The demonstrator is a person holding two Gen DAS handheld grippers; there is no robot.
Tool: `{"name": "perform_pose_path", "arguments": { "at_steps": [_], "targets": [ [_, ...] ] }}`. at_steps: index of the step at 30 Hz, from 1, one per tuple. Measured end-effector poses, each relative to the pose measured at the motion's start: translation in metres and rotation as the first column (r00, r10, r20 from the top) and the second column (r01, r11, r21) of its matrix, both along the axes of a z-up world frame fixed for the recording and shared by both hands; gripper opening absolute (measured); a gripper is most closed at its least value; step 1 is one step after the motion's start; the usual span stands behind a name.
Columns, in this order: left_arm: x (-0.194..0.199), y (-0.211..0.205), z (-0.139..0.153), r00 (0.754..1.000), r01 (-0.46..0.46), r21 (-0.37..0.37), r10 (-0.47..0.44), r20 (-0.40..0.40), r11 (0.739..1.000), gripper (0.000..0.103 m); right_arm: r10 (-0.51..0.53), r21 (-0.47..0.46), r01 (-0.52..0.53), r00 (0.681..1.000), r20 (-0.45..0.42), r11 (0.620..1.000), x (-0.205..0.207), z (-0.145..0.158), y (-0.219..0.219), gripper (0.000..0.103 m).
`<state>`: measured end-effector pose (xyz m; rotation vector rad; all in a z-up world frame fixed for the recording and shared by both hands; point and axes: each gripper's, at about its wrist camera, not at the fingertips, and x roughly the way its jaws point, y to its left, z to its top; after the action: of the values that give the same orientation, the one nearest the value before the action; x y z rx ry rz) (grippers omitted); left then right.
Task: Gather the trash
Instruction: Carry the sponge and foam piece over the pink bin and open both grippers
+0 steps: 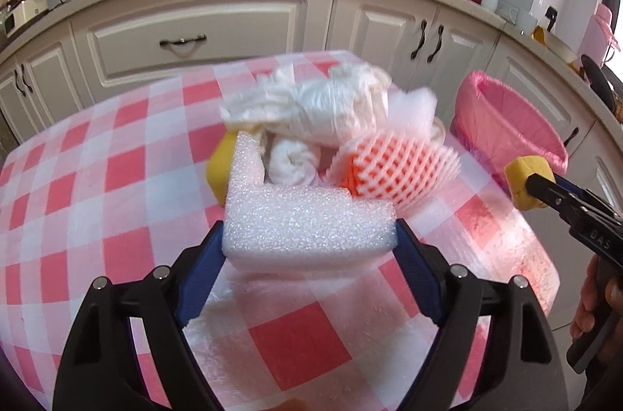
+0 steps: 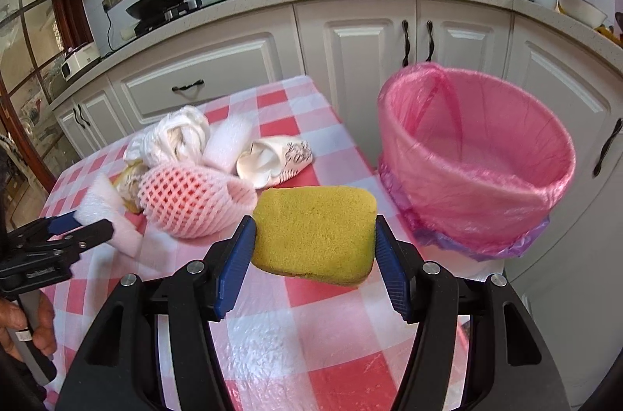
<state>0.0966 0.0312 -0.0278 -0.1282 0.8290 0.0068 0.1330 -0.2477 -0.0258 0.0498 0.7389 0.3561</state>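
the left gripper (image 1: 309,236) pinches a white foam block (image 1: 307,220), its pads pressed on both ends of the block; the block is lifted clear of the table (image 1: 97,185) and hangs over the middle of the checked cloth; beyond it, toward the far edge, lies the remaining pile: a knotted white bag (image 1: 311,103), a rolled tissue (image 1: 292,162) and a pink foam net (image 1: 393,169), all touching or overlapping; a crushed paper cup (image 2: 272,158) lies behind the net near the far right corner, seen from the right wrist view; the right gripper (image 2: 313,243) pinches a yellow sponge (image 2: 315,232) between its blue pads, held in the air above the right edge of the table; the bin (image 2: 479,162), lined with a pink bag, stands just beside that right edge and looks empty.

step in hand, as judged: both grippers are loaded and in transit from pile to bin; the sponge is the nearer load.

next move calls for: carry the sponge over the bin rim, then spread the jaws; bring the foam block across above the pile without brushing it; release over the opening, not the rim, since the light foam may bounce out.
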Motion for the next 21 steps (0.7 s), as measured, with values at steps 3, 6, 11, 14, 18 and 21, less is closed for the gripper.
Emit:
{"name": "perform_pose_path", "arguments": {
  "at_steps": [3,6,11,14,18,21],
  "targets": [
    [0.001,-0.003,0.018,0.999,0.002,-0.007,-0.002,0.04,1.0,0.081,-0.011,0.0,0.011,1.0,0.017,1.0,0.004,0.008,-0.007,0.058],
    [0.01,-0.014,0.035,0.996,0.033,-0.012,-0.032,0.079,0.999,0.081,-0.032,0.005,0.032,0.999,0.033,0.999,0.011,0.015,-0.017,0.058],
    [0.036,-0.047,0.056,0.986,0.112,-0.021,-0.108,0.129,0.993,0.081,-0.078,0.002,0.078,0.994,0.073,0.997,0.026,0.03,-0.043,0.058],
    [0.053,-0.072,0.068,0.974,0.168,-0.014,-0.164,0.156,0.986,0.081,-0.107,-0.002,0.107,0.99,0.089,0.994,0.037,0.037,-0.059,0.058],
    [0.077,-0.104,0.081,0.957,0.231,-0.011,-0.225,0.182,0.973,0.081,-0.152,-0.005,0.154,0.982,0.115,0.988,0.054,0.046,-0.084,0.058],
    [0.096,-0.129,0.089,0.943,0.277,-0.026,-0.267,0.198,0.96,0.081,-0.182,0.001,0.183,0.976,0.12,0.983,0.067,0.049,-0.103,0.058]
  ]
}}
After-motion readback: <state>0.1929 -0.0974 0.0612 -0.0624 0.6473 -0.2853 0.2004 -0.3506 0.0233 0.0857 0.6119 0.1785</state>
